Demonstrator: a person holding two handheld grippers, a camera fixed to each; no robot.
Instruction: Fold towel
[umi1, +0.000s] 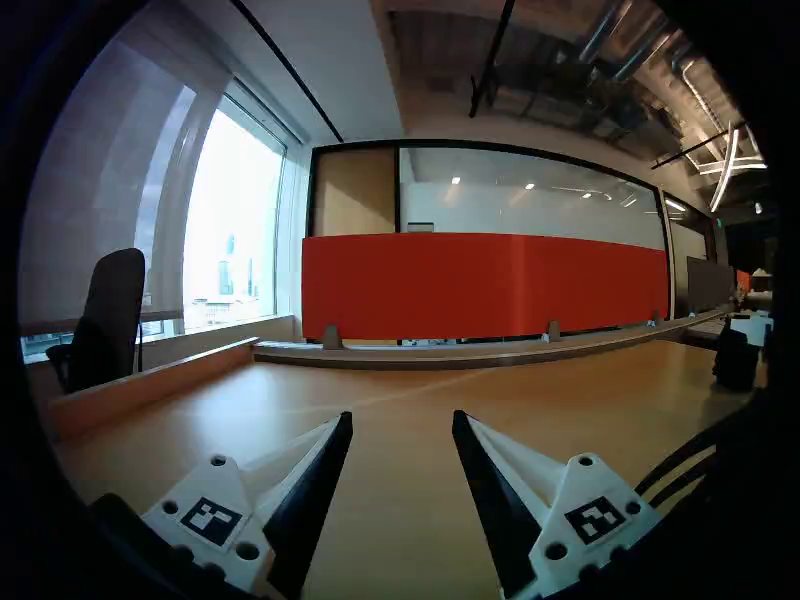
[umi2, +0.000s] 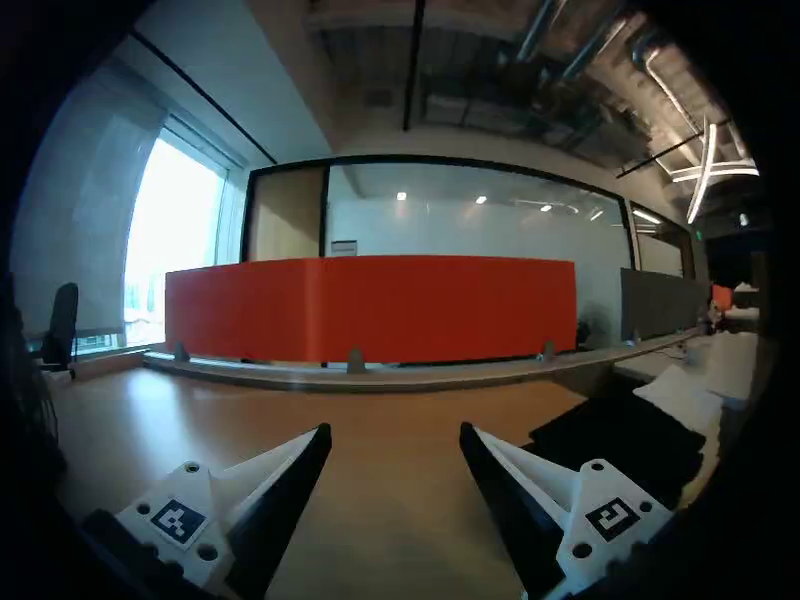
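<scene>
Left gripper hangs low over the desk, fingers apart, nothing between them, short of the orange divider. Right gripper is likewise spread and empty. Nearer than the divider's right end lie dark towels, partly hidden by the right finger. White towels lie just behind, cut off at the edge. A chair stands past the divider's left end, half cut off.
</scene>
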